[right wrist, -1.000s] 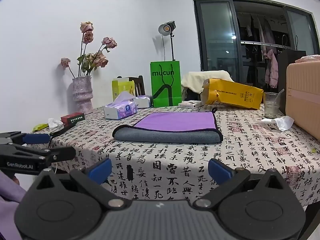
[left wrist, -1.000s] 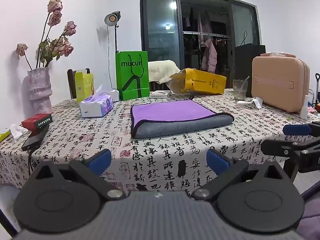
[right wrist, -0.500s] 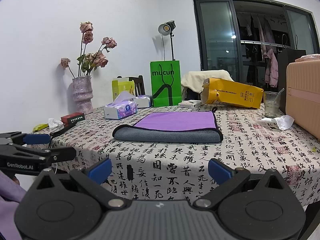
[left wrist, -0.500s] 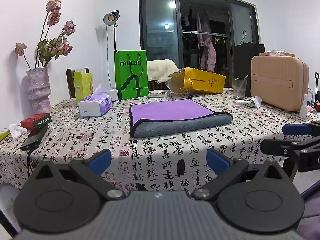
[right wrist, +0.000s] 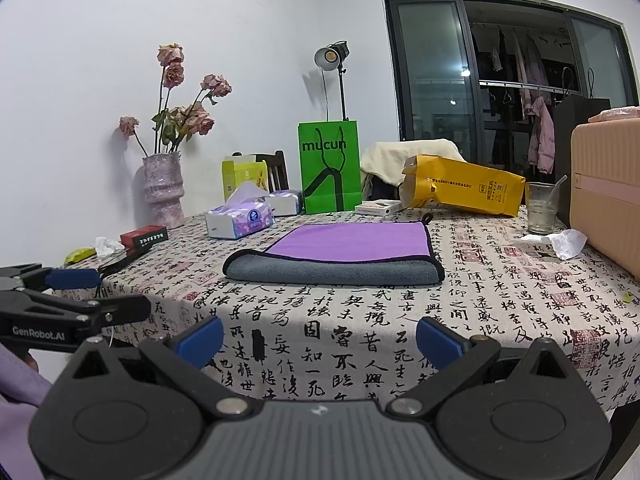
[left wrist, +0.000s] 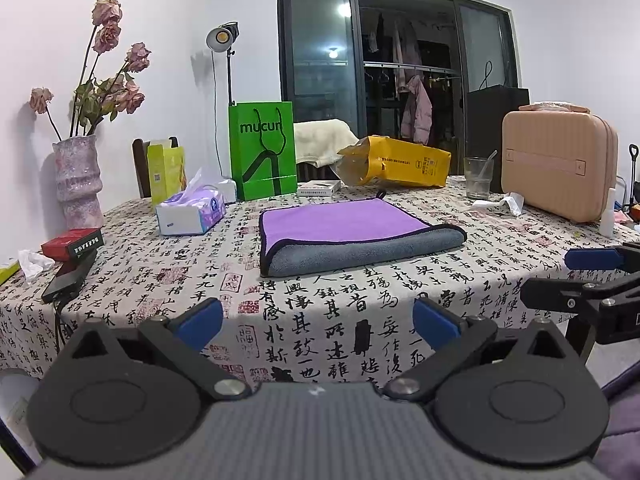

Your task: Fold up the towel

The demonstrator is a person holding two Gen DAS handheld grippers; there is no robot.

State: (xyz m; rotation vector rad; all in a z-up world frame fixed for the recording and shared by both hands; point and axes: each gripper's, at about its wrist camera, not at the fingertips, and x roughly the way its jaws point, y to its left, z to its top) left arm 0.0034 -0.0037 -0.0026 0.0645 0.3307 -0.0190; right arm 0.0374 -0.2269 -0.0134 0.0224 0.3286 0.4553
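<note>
- Towel point(left wrist: 352, 232): lies flat on the table point(left wrist: 360, 304), mid-cloth, purple face up with a grey rolled fold along the near edge. It appears already folded at least once; the doubled edge faces both tools, which suits a grasp from the front.
- Left gripper point(left wrist: 318, 322): held low, off the near table edge, well apart from the towel. Its blue fingertips point(left wrist: 198, 322) stand spread wide with nothing between them, a stance that suits approach, not carrying.
- Right gripper point(right wrist: 320, 338): likewise held before the table edge, jaws spread and empty. In the left view it shows at the right margin, level with its partner.
- Both tools sit side by side facing the fold, probably so that each may take one near corner, or because the fold is judged finished; the pictures do not settle which.
- Tissue box point(left wrist: 190, 216), green bag point(left wrist: 262, 150), yellow bag point(left wrist: 394, 162), glass point(left wrist: 478, 178) and case point(left wrist: 558, 172) ring the towel but do not touch it, leaving room around it for a further fold.
- Vase point(left wrist: 76, 180) stands at the far left, away from the working zone.
</note>
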